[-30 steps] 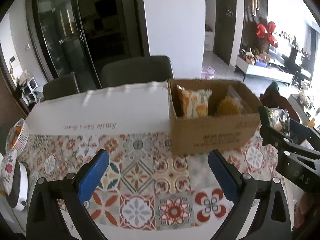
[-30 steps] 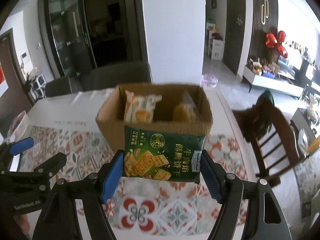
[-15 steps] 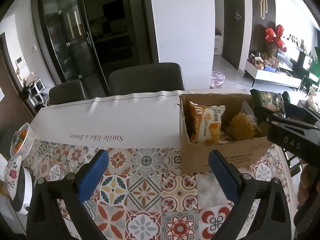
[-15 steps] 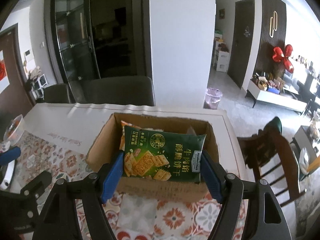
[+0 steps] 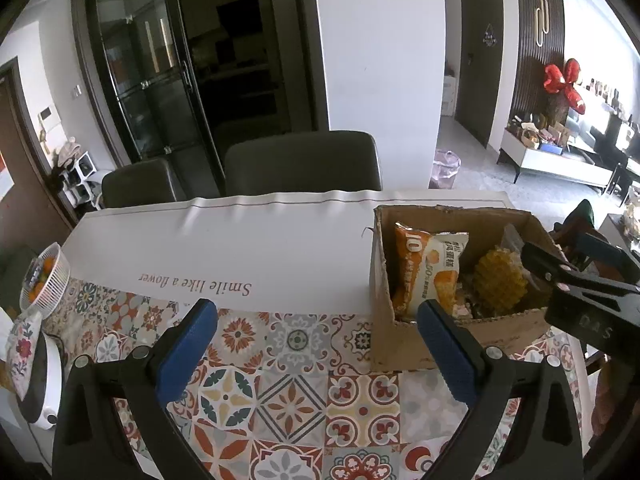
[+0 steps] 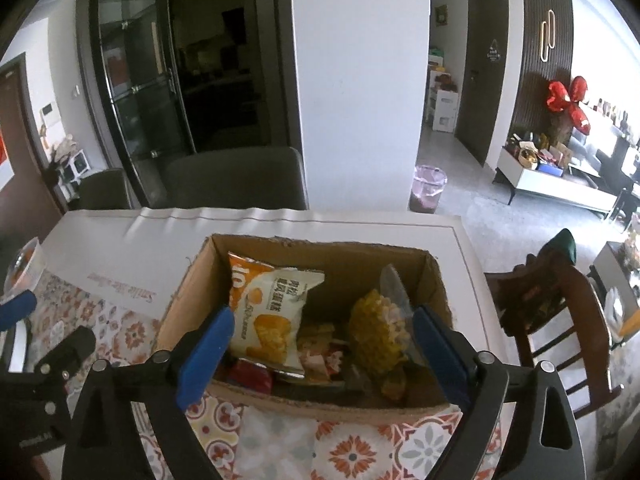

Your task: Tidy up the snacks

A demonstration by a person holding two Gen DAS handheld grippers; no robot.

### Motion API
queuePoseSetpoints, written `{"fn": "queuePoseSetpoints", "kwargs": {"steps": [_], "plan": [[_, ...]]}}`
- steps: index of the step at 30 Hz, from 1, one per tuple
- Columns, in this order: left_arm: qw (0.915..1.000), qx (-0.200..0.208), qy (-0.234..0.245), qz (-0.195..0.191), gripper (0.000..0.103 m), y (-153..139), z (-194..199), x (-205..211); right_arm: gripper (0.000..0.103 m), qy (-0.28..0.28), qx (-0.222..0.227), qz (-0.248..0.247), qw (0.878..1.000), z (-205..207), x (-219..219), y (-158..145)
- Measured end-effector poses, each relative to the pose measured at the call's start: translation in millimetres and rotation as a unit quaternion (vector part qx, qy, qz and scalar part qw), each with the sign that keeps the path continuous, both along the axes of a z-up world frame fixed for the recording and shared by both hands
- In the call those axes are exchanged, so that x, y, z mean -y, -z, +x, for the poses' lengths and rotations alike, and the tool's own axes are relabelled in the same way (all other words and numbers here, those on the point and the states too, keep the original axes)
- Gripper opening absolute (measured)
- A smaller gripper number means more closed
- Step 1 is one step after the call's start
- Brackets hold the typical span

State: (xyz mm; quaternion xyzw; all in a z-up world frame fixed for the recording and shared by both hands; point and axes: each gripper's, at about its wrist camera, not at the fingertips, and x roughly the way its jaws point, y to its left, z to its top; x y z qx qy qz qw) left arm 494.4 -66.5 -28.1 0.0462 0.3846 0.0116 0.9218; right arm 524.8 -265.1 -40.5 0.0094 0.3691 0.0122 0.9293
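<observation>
Two grippers, both spread wide and empty — the right gripper (image 6: 320, 340) hangs over the cardboard box (image 6: 192, 276), where an orange snack bag (image 6: 268, 312) stands; withdraw straight up to avoid snagging. The left gripper (image 5: 316, 344) idles above the table (image 5: 240, 248).

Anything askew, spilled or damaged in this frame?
Nothing spilled. The box has ragged, torn top edges, and its snacks lie jumbled: the orange packet leans against the yellow bag. Both claws are open and empty.
</observation>
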Motion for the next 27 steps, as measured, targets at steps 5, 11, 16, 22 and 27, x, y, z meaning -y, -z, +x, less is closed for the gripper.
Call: {"fn": "queuePoseSetpoints", "kwargs": {"steps": [5, 11, 16, 22, 27], "plan": [[0.9997, 0.016, 0.014, -0.011, 0.102, -12, -23, -1, 0.092, 0.008, 0.023, -0.014, 1.0, -35, -2, -13], [0.9973, 0.055, 0.044, -0.022, 0.103, -34, -80, -3, 0.092, 0.035, 0.044, -0.022, 0.998, -100, -3, -31], [0.9937, 0.082, 0.073, -0.023, 0.103, -46, -129, -4, 0.097, 0.064, 0.054, -0.006, 0.996, -160, 1, -40], [0.9912, 0.084, 0.098, -0.027, 0.103, -48, -177, -6, 0.097, 0.088, 0.068, -0.02, 0.994, -227, -4, -45], [0.99, 0.079, 0.115, -0.022, 0.103, -48, -215, -4, 0.097, 0.096, 0.073, -0.028, 0.992, -270, -7, -46]]}}
